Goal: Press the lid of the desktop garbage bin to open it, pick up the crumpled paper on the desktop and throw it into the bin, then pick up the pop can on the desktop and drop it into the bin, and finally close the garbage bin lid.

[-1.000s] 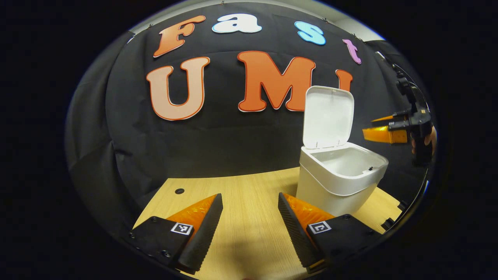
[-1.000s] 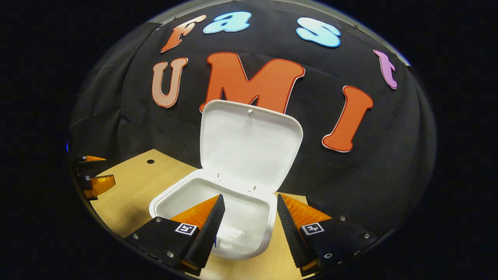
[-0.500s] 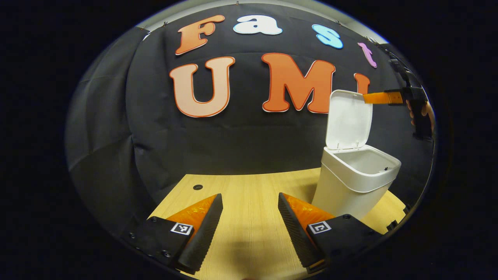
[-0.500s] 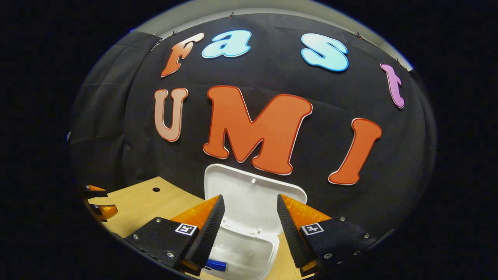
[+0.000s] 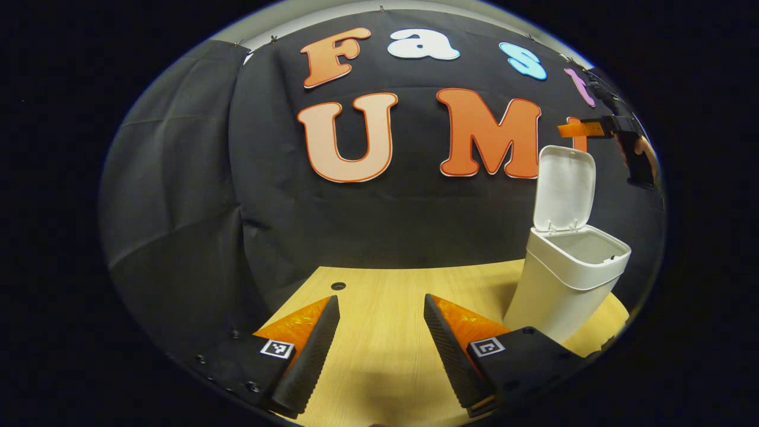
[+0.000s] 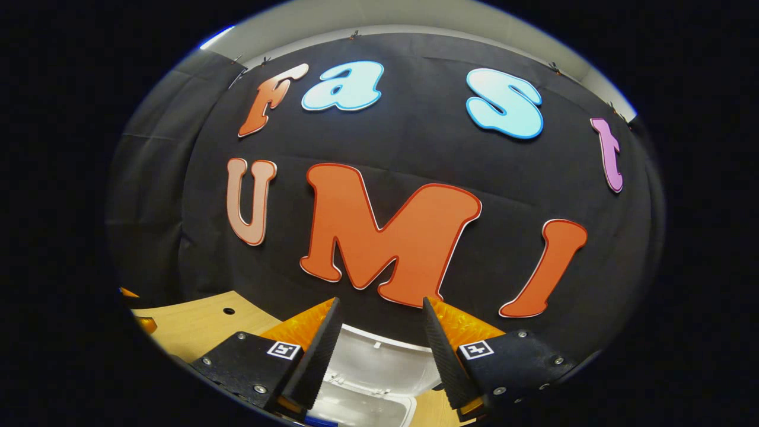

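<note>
The left gripper hangs low over the wooden table, its jaws spread wide with nothing between them. From it, at about two o'clock, the white garbage bin stands on the table with its lid upright and open. Higher, near one o'clock, the right gripper hovers just above the top edge of the lid, held by a hand; its jaws are also wide apart and hold nothing.
</note>
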`<state>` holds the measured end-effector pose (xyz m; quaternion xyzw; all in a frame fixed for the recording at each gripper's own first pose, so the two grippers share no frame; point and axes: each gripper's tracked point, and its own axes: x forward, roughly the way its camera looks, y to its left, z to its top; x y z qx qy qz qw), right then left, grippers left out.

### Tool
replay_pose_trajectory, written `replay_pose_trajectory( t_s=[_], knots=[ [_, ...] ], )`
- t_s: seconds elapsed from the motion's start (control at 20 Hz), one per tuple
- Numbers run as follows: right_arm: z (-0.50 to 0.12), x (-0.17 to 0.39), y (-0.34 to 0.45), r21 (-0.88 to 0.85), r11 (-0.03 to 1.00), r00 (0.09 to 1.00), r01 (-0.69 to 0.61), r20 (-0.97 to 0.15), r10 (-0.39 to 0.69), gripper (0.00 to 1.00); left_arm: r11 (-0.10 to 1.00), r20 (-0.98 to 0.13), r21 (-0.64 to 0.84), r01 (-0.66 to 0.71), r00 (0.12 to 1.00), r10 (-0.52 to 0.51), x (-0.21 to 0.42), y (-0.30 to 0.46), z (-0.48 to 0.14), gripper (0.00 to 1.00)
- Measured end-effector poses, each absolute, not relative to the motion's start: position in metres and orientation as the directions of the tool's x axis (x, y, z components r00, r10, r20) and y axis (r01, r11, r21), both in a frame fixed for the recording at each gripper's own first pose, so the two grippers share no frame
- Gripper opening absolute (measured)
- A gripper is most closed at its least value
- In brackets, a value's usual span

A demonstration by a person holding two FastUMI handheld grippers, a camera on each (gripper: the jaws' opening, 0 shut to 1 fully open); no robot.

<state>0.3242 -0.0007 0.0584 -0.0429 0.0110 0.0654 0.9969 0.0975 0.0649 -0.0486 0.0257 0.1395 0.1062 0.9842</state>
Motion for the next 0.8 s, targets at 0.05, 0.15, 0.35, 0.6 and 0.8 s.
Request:
replay_pose_trajectory(
  t_s=[0.05, 0.15, 0.35, 0.6, 0.8],
  knots=[
    [0.053, 0.329, 0.0, -0.069, 0.99, 0.991, -0.126, -0.047, 0.123, 0.82, 0.975, -0.268, 0.08, -0.209, 0.937, 0.223, 0.096, 0.069, -0.049, 0.92],
    [0.035, 0.332, 0.008, -0.05, 0.989, 0.985, -0.137, -0.11, 0.131, 0.82, 0.973, -0.271, 0.076, -0.219, 0.934, 0.232, 0.093, 0.074, -0.049, 0.92],
    [0.036, 0.322, 0.009, -0.011, 0.991, 0.985, -0.133, -0.117, 0.13, 0.82, 0.978, -0.28, 0.055, -0.201, 0.937, 0.208, 0.094, 0.075, -0.052, 0.92],
    [0.026, 0.285, 0.017, 0.012, 0.989, 0.977, -0.146, -0.152, 0.147, 0.82, 0.987, -0.283, 0.055, -0.148, 0.946, 0.157, 0.104, 0.068, -0.054, 0.92],
    [0.011, 0.261, 0.021, 0.094, 0.984, 0.963, -0.153, -0.21, 0.17, 0.81, 0.994, -0.283, 0.052, -0.096, 0.953, 0.107, 0.115, 0.053, -0.056, 0.92]
  ],
)
